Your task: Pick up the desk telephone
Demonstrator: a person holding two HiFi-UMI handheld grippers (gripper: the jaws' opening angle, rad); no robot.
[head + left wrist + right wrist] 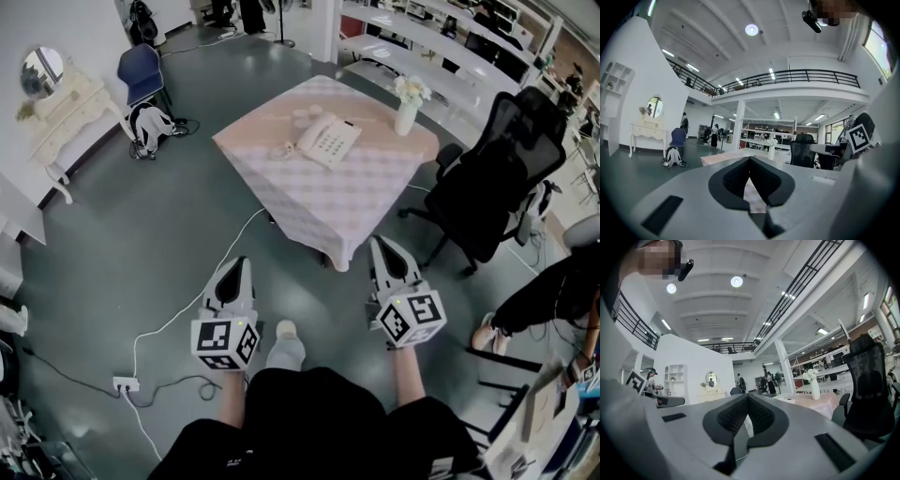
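Note:
A white desk telephone (328, 141) lies on a small table (330, 202) covered with a pale checked cloth, ahead of me in the head view. Its handset rests on the base. My left gripper (238, 265) is shut and empty, held low over the floor, short of the table's near corner. My right gripper (383, 246) is also shut and empty, beside the near right edge of the cloth. Both point toward the table. In the left gripper view the table top (723, 158) shows past the closed jaws; the telephone itself is not clear there.
A white vase of flowers (408, 108) stands on the table's far right. A black office chair (492, 178) is right of the table. A power strip (126, 383) and white cable lie on the floor at left. A white dressing table (58, 117) and blue chair (142, 73) stand far left.

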